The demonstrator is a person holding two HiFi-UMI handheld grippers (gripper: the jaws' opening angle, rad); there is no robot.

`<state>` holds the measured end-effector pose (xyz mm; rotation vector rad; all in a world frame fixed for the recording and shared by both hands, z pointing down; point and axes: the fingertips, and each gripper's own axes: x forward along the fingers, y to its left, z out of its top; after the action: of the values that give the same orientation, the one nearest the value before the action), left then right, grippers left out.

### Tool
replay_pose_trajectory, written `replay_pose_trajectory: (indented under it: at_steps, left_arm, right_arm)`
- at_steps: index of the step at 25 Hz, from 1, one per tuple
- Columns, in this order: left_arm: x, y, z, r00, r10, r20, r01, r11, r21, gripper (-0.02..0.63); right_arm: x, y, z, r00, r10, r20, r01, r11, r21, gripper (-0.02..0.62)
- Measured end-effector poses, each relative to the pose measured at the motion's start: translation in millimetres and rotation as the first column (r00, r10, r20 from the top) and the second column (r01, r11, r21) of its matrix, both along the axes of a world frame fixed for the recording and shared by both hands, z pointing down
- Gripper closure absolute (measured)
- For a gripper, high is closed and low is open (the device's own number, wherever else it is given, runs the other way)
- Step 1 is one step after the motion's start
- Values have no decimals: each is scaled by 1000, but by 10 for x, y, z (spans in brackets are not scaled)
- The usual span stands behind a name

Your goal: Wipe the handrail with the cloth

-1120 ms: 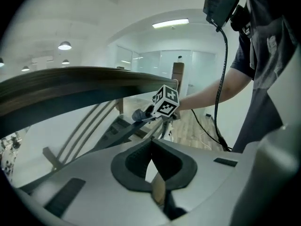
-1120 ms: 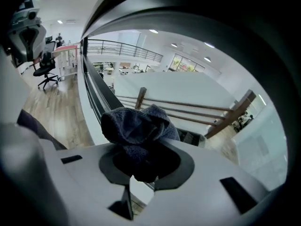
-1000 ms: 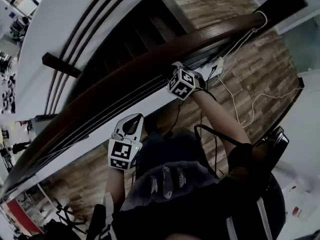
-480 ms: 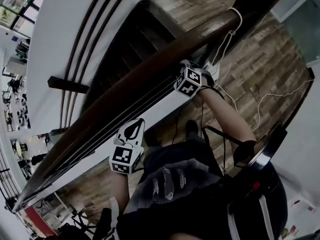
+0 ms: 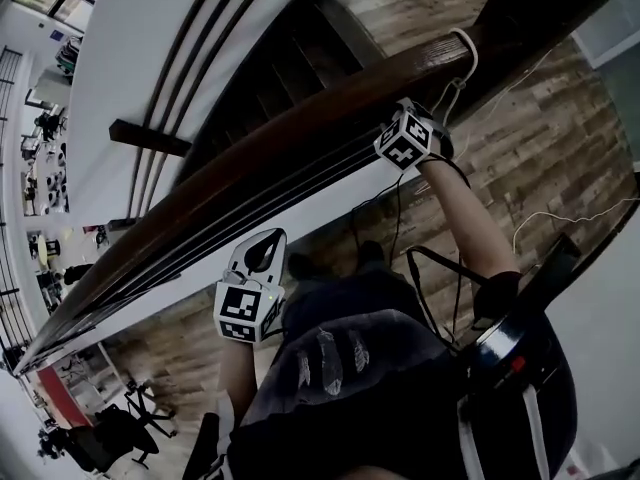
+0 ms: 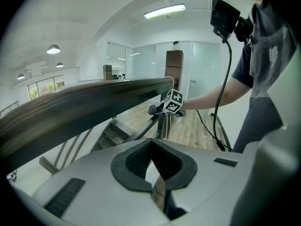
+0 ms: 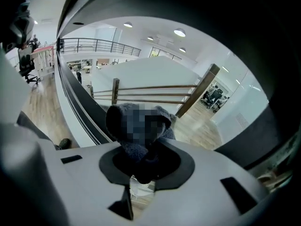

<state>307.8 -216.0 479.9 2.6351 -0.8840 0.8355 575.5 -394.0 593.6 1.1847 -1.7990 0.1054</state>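
The dark brown handrail [image 5: 290,133] runs diagonally from lower left to upper right in the head view. My right gripper [image 5: 400,126] is pressed against the rail's near side close to its upper end. It is shut on a dark cloth [image 7: 136,126], which bulges out in front of the jaws. The handrail [image 7: 211,13] looms dark just above that cloth. My left gripper [image 5: 262,246] hangs below the rail's middle, apart from it, jaws closed on nothing. From the left gripper view the handrail [image 6: 84,108] stretches towards the right gripper [image 6: 154,110].
A white cord [image 5: 466,50] is looped round the rail's top end beside a dark post [image 5: 545,3]. Thin black rails [image 5: 250,203] run under the handrail, with stair steps [image 5: 270,78] beyond. Cables [image 5: 560,213] lie on the wooden floor. Office chairs [image 5: 110,433] stand at lower left.
My right gripper has slid with the cloth up along the handrail towards its upper end. The left gripper has stayed about where it was below the rail.
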Motion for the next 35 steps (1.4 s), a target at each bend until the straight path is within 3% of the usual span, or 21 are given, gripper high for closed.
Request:
replay_pose_trajectory:
  at_steps: [5,12,14,16,18,22,24,27,31,32,35]
  left_arm:
    - [-32,16,-8,998,-67,17,67,998,0,598]
    - [-76,88,-94,997,-65,37,63,997,42,598]
    - [-123,92,-139,998,-58,25,57,997,54,598]
    - [-239,93,-151,998,-54,15,53,997,61,598]
    - [-379,94,-133,999,-50,-1,50,997,62,598]
    - [-622,93,-172,998,-14,-69,21,996,92,598]
    - [-764,89,-247,994,14,-109,-1,993,120,598]
    - [-1041,137,-373,979,50,-197,-23,990,140,598]
    - [-1479,93,-297,962,61,-267,-36,994,99,598]
    - [-1538,121,-246,960,80,-267,-59,995,86,598]
    - [-1613,244,-136,958,125,-258,-110,991,72,598]
  right_arm:
    - [125,-32,10,996,60,60,-61,998,5,528]
    - [120,-1,-15,995,53,88,-56,998,34,528]
    - [-77,89,-167,985,40,168,-43,999,12,528]
    - [-560,315,-363,926,0,378,15,999,-37,528]
    - [-1166,679,-465,826,-49,561,129,986,-103,528]
    - [-2184,1420,-610,661,-74,747,284,946,-157,528]
    - [-2570,1669,-785,603,-80,794,313,939,-143,528]
    - [-3019,1940,-1107,547,-103,830,335,936,-104,528]
    - [-3527,1957,-1401,366,-45,929,308,948,-75,528]
    - [-3602,1972,-1436,343,-27,939,285,955,-77,528]
    - [-3685,2096,-1499,336,-8,942,231,970,-74,528]
